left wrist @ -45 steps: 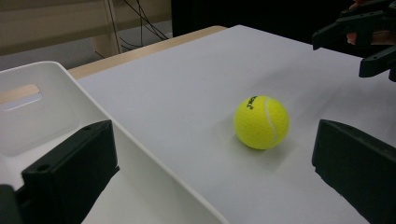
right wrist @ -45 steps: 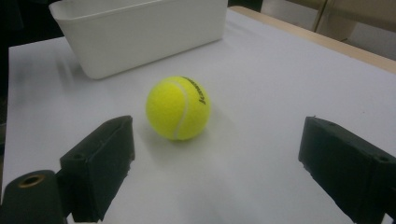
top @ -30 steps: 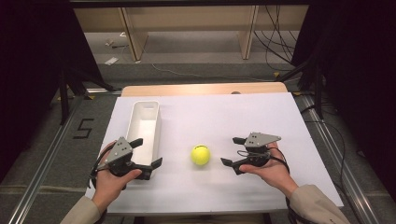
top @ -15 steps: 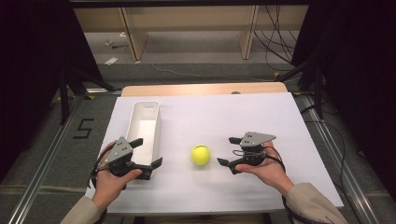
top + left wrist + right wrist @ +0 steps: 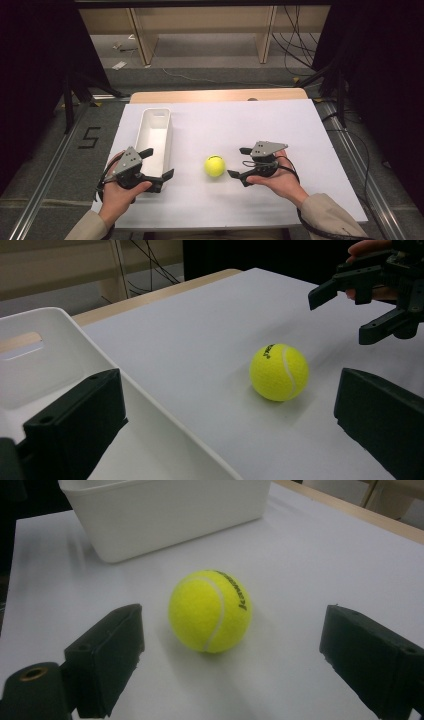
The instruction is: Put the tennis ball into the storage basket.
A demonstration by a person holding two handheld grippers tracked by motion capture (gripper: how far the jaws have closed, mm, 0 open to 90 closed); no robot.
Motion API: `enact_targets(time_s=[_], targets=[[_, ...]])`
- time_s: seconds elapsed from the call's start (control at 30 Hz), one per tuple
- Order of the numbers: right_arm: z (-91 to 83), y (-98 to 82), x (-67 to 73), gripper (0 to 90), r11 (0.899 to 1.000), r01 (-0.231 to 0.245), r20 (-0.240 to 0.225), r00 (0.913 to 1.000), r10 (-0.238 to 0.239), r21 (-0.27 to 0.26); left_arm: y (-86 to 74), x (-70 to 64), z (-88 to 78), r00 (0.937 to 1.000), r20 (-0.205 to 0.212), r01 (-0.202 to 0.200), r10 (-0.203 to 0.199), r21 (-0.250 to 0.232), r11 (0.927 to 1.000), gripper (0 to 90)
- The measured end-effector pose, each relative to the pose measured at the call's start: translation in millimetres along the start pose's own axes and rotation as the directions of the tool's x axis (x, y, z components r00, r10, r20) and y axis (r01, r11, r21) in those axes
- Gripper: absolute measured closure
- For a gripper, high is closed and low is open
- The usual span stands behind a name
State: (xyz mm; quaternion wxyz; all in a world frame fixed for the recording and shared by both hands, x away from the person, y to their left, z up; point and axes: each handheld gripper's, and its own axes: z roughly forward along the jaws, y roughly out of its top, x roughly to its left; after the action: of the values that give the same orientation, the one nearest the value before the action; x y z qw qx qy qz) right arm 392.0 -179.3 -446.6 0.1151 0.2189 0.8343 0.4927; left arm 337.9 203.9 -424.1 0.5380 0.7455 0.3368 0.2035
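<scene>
A yellow tennis ball (image 5: 214, 166) lies on the white surface (image 5: 300, 130), a little below the middle of the high view frame. Black lettering and a white seam show on its felt in the right gripper view.

The right gripper (image 5: 241, 164) sits just right of the ball in the high view, held in the person's right hand (image 5: 280, 180), which comes in from the lower right of the frame. Its jaws stand wide open and point left toward the ball, holding nothing. In the right gripper view the tennis ball (image 5: 210, 611) lies between the two black jaws but ahead of them, touching neither.

The left gripper (image 5: 161, 164) is at the lower left of the high view, held in the left hand (image 5: 120, 192). Its jaws are also spread apart and empty; one jaw hangs over the near end of the white bin (image 5: 156, 136), the other sits just outside the bin's near right corner. In the left gripper view the tennis ball (image 5: 279, 372) rests right of centre, near the right-hand jaw but clear of it, with the right gripper (image 5: 345, 310) visible in the upper right corner of the frame.

The white bin is a long, narrow rectangular tub standing left of the ball, well apart from it, with its long side running up the frame. Bare wooden table edge shows beyond the white surface at the top.
</scene>
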Motion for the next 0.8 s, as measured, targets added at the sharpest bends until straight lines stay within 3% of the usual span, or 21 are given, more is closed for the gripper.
enact_targets(time_s=[0.8], targets=[[5.8, 1.7, 1.0, 11.6, 1.0, 0.0, -0.012, 0.9999, 0.0, 0.002, 0.6, -0.3, -0.4, 1.0, 0.002, -0.008, 0.008, -0.001, 1.0, 0.0]])
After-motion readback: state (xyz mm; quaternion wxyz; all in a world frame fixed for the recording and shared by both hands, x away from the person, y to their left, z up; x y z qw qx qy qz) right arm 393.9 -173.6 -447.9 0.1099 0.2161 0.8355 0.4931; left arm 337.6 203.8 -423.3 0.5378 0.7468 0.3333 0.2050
